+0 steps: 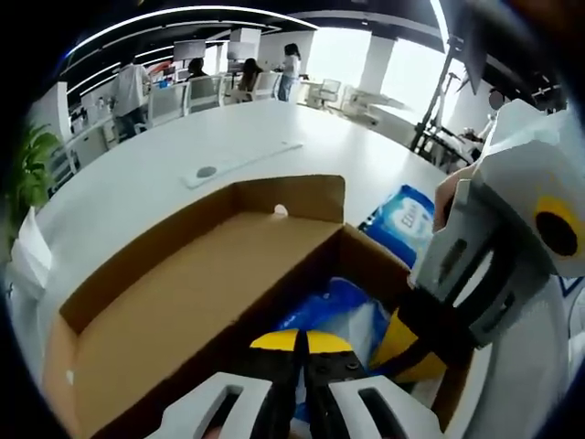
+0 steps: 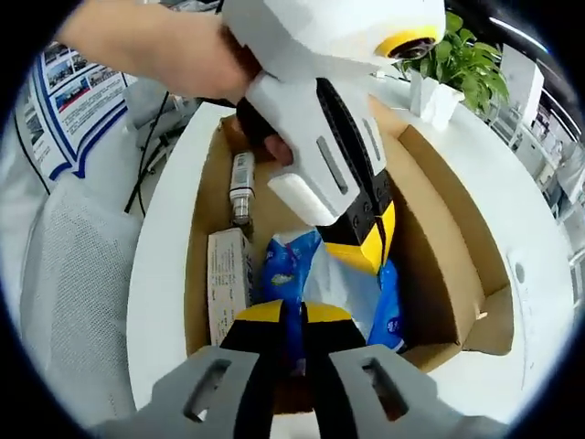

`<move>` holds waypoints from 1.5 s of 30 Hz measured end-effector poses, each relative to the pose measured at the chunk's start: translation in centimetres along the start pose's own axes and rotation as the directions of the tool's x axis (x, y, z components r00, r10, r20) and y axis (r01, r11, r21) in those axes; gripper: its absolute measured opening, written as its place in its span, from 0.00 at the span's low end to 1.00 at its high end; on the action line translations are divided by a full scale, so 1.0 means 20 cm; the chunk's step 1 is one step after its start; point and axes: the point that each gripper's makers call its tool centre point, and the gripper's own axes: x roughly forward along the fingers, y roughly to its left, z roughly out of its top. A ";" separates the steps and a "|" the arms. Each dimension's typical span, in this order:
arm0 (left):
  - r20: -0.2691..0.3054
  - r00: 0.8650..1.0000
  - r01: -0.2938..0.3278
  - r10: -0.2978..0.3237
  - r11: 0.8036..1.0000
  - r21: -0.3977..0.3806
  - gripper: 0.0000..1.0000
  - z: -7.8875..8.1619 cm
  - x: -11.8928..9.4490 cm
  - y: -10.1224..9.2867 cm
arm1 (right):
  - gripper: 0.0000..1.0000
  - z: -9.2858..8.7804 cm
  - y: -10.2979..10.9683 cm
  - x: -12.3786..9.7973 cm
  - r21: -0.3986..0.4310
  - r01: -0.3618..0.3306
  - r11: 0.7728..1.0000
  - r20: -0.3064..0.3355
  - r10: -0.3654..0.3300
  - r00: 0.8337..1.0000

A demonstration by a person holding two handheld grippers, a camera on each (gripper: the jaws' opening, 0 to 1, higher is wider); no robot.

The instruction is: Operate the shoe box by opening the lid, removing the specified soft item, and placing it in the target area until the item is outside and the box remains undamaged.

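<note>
The brown cardboard shoe box lay open on a round white table, its lid folded outward; inside rested a soft blue-and-white plastic pack, beside a small white carton and a slim silver tube. The left gripper, with yellow-tipped jaws, reached down onto the pack; whether it had clamped the pack could not be told. The right gripper sat at the pack's near edge, jaws drawn together, possibly pinching the blue film. A second blue packet lay outside on the table. Pulling unevenly could tear the film; dragging against the wall could crease the cardboard.
</note>
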 end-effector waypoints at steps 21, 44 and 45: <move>0.017 1.000 -0.018 0.018 1.000 0.005 0.00 0.04 -0.10 0.03 | 0.00 0.12 0.02 -0.09 -0.046 0.075 0.996 0.061 -0.072 0.996; 0.110 0.989 -0.100 0.097 0.995 0.023 0.00 0.26 -0.42 -0.11 | 0.00 0.31 0.07 -0.38 -0.148 0.177 0.973 0.145 -0.156 0.977; 0.112 0.989 -0.102 0.099 0.994 0.026 0.00 0.27 -0.42 -0.11 | 0.00 0.31 0.07 -0.40 -0.152 0.183 0.971 0.149 -0.160 0.976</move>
